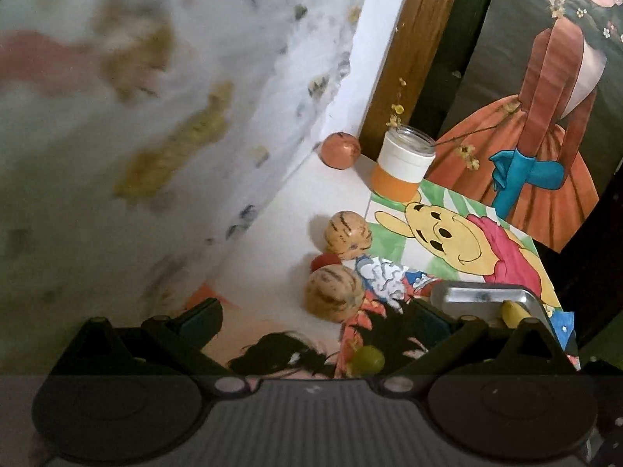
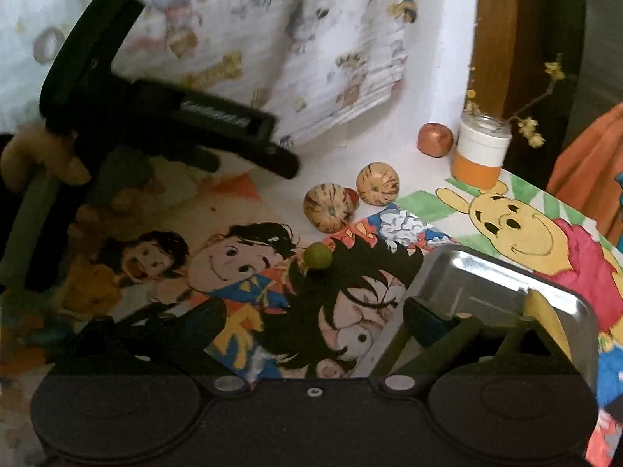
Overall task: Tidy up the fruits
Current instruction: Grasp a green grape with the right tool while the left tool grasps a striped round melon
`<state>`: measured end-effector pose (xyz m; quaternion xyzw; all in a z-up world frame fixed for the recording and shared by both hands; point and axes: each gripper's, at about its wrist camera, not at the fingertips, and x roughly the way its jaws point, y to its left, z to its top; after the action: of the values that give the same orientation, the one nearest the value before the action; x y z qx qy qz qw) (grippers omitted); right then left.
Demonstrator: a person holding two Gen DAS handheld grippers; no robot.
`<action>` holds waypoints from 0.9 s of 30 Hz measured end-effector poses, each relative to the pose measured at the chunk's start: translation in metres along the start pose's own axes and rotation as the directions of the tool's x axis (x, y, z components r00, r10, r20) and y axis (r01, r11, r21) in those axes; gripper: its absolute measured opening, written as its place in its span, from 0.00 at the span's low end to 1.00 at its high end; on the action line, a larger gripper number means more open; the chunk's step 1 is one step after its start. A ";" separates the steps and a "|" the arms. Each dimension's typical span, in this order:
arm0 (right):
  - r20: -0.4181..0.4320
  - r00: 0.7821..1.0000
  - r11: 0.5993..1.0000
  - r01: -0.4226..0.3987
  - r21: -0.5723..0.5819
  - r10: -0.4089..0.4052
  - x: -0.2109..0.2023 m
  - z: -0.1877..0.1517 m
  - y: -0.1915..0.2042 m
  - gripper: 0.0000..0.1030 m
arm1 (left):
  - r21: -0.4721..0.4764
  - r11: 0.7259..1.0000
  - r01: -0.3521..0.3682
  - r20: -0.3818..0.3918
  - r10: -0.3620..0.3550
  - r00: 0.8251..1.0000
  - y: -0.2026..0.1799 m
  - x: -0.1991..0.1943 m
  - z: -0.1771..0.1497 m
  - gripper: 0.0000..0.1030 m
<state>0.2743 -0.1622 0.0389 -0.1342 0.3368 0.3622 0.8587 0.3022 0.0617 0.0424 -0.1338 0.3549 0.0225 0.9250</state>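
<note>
fruits lie on the cartoon mat ahead of our claws. we see two striped melons side by side beyond the right claw, a small green fruit nearer, just ahead of it. the metal tray with a banana is beside its right finger. both claws stand wide and hold nothing; the left claw has a striped melon just ahead.

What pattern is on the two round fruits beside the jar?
Tan skin with dark brown streaks on both striped fruits; clearest in the right wrist view.
</note>
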 end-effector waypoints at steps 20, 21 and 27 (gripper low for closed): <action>-0.084 0.996 0.999 -0.035 -0.023 0.032 0.091 0.025 -0.004 0.56 | -0.084 0.987 0.135 -0.122 -0.145 0.982 0.017 0.077 0.009 0.79; -0.085 0.996 0.999 -0.036 -0.022 0.034 0.093 0.025 -0.004 0.56 | -0.093 0.986 0.138 -0.125 -0.149 0.981 0.018 0.078 0.010 0.78; -0.094 0.995 0.999 -0.038 -0.012 0.037 0.104 0.026 -0.008 0.50 | -0.117 0.982 0.147 -0.139 -0.163 0.977 0.021 0.086 0.008 0.67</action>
<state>0.3459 -0.1000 -0.0123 -0.1508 0.3767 0.3738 0.8340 0.3693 0.0795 -0.0138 -0.2112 0.4095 -0.0411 0.8865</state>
